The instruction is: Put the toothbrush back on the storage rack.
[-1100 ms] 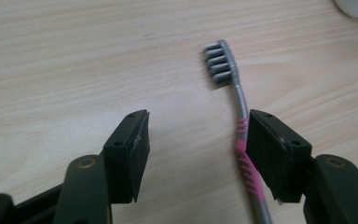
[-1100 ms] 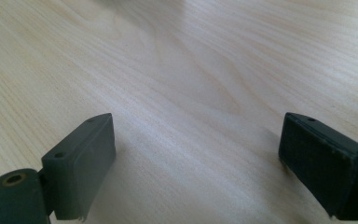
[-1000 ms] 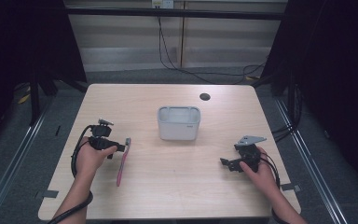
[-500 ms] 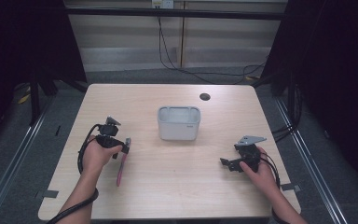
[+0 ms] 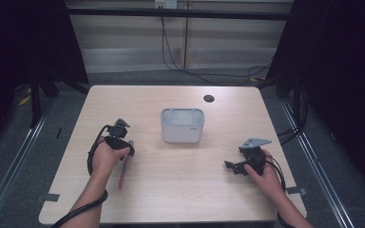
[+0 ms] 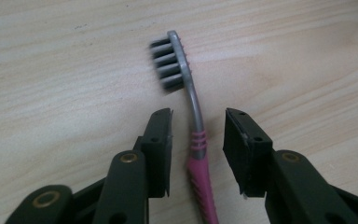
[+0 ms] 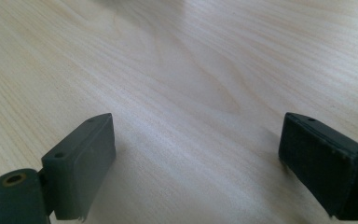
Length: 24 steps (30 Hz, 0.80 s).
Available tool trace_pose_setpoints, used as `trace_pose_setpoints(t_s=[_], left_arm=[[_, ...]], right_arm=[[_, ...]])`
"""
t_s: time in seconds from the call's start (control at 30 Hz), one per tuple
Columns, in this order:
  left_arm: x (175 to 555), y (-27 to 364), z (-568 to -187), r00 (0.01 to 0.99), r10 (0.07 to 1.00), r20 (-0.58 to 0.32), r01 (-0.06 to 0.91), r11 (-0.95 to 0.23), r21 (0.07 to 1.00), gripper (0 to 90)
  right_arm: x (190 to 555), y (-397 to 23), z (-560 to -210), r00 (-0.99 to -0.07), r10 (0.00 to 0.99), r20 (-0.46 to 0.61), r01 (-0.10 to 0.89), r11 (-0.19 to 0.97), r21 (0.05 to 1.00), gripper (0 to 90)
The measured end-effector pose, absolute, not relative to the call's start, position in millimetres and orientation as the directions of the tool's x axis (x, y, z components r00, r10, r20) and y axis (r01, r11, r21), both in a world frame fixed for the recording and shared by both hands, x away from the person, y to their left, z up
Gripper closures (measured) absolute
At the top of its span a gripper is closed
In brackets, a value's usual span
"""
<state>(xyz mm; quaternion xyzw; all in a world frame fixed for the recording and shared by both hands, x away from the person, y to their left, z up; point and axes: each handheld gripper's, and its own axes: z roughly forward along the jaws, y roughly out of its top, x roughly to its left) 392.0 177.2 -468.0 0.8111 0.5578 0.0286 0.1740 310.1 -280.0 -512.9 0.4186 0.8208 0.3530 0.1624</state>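
Toothbrush (image 6: 196,140) flat on the wooden table (image 5: 180,190), at the near left, pink handle toward the near edge and grey bristle head toward the far side, a little left of the grey container (image 5: 182,124) in the middle. Left gripper (image 6: 198,135) low over the neck of the brush, jaws just closing in from both sides with the thin grey neck between them, a gap visible on each side, so nothing gripped yet. Main risk from here: closing on the narrow, curved neck instead of the thicker pink grip, so a pinch that lets the brush roll or pivot on the way up. Also possible: one pad arriving first and pushing the brush sideways across the smooth wood, out of the centre line. Pads very close to the table, so scraping the surface instead of catching the handle also a danger. Right gripper (image 7: 196,163) at the near right, well apart from the brush, jaws wide and holding nothing, bare wood between them; no trouble expected there.
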Motion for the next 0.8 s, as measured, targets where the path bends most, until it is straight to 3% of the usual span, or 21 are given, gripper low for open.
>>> trace_pose_setpoints(t_s=[0.23, 0.37, 0.5, 0.8], left_arm=[[397, 169, -470, 0.365, 0.924, -0.114, 0.899, -0.319, 0.299, 69.9], [399, 165, -469, 0.35, 0.934, -0.074, 0.909, -0.32, 0.267, 83.4], [398, 163, -470, 0.327, 0.942, -0.073, 0.913, -0.295, 0.281, 84.3], [396, 172, -446, 0.296, 0.938, -0.18, 0.899, -0.211, 0.383, 84.6]], right_arm=[[310, -280, -513, -0.597, 0.802, 0.029, 0.572, 0.4, 0.716, 10.4], [310, -280, -513, -0.597, 0.802, 0.029, 0.572, 0.4, 0.716, 10.4], [310, -280, -513, -0.597, 0.802, 0.03, 0.572, 0.4, 0.716, 10.4], [310, -280, -513, -0.597, 0.802, 0.029, 0.572, 0.4, 0.716, 10.4]])
